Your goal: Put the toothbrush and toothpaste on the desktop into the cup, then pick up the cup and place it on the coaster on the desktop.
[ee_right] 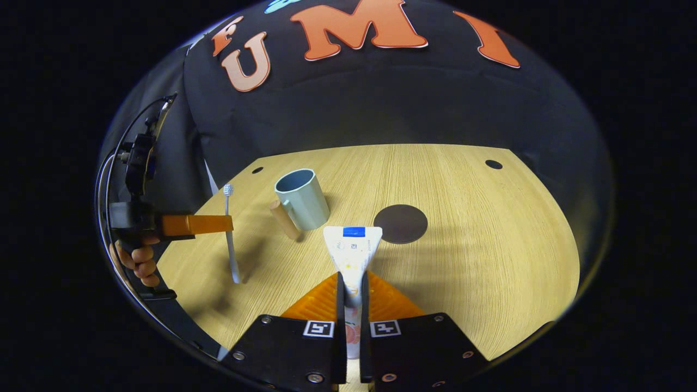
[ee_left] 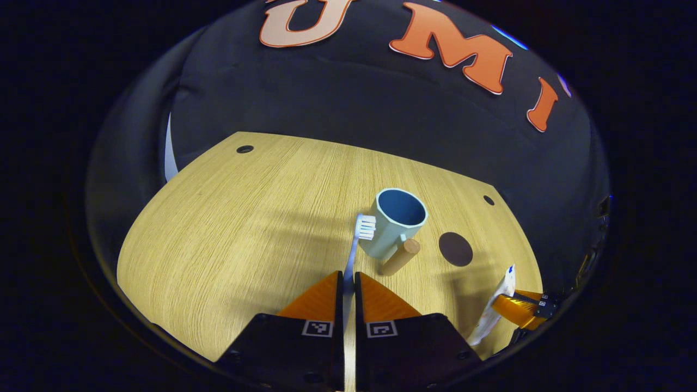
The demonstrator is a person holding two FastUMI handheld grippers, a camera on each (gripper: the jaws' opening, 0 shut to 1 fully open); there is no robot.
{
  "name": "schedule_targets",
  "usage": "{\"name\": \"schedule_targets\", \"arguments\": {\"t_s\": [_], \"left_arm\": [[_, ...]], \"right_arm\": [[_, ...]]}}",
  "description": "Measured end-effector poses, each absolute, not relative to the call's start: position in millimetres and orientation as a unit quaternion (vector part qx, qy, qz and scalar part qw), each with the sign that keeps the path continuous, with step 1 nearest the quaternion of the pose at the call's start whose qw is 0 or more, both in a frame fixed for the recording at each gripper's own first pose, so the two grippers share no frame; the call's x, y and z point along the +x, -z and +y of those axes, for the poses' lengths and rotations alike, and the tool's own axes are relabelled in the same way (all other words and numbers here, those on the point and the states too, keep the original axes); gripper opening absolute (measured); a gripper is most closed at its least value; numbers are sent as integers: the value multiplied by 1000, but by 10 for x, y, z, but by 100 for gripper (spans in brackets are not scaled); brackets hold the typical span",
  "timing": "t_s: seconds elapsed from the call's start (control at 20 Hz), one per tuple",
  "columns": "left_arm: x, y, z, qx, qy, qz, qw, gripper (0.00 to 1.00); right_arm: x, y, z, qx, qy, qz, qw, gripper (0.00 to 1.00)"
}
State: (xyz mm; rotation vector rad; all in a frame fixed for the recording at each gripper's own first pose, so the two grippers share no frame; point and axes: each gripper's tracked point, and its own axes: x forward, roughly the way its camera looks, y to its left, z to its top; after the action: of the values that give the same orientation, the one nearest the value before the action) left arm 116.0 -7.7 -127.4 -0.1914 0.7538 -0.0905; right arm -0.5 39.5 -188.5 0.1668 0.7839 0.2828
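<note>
My left gripper (ee_left: 349,277) is shut on a white toothbrush (ee_left: 359,234), held above the desk with its bristle head beside the rim of a pale blue cup (ee_left: 395,220). The cup has a wooden handle (ee_left: 400,257) and stands upright on the wooden desktop (ee_left: 234,228). A dark round coaster (ee_left: 456,249) lies just right of it. My right gripper (ee_right: 353,280) is shut on a white toothpaste tube (ee_right: 353,247), crimped end pointing forward, raised above the desk. In the right gripper view the cup (ee_right: 303,197), the coaster (ee_right: 400,223) and the left gripper (ee_right: 218,224) with the toothbrush (ee_right: 231,239) upright appear.
Small round holes (ee_left: 245,149) sit near the desk's far corners. A hand (ee_right: 139,261) holds the left gripper at the left edge of the right gripper view. Black cloth walls stand behind the desk.
</note>
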Motion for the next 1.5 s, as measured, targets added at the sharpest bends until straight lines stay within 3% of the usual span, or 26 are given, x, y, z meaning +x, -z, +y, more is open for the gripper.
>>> {"name": "schedule_targets", "arguments": {"t_s": [1.1,1.5], "left_arm": [[2326,202,-350,-129,71,292,945,8],[2752,228,-643,-140,90,301,939,8]], "right_arm": [[434,1173,119,86,-129,320,935,10],[664,1162,103,96,-128,318,934,10]]}}
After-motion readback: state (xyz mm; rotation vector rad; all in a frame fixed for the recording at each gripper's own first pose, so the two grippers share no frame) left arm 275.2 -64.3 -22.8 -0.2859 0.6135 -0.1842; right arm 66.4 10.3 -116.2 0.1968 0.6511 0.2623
